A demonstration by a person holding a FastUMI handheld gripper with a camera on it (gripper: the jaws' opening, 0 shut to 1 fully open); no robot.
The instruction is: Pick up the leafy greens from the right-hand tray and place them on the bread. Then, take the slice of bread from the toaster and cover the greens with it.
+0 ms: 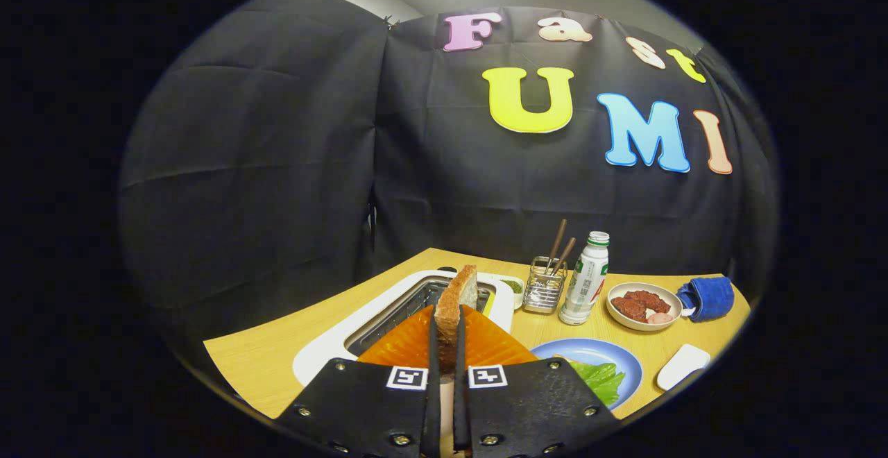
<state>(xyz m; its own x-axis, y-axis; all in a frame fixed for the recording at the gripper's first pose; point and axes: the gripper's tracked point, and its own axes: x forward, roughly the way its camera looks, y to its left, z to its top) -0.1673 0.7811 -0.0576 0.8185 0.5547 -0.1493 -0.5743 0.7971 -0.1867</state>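
Observation:
A brown-crusted slice of bread [454, 305] stands on edge between my fingers, and my gripper [447, 336] is shut on it. It is held just above the slot of the white toaster [326, 350], which lies below and ahead of the fingers. To the right of the fingers a blue plate [628, 361] carries the leafy greens [600, 379]; what lies under the greens is hidden.
Beyond the blue plate stand a wire holder with chopsticks [544, 291], a white bottle with a green cap [585, 280], a bowl of red food [643, 305] and a blue cloth [707, 297]. A white flat object [683, 366] lies near the wooden table's right edge.

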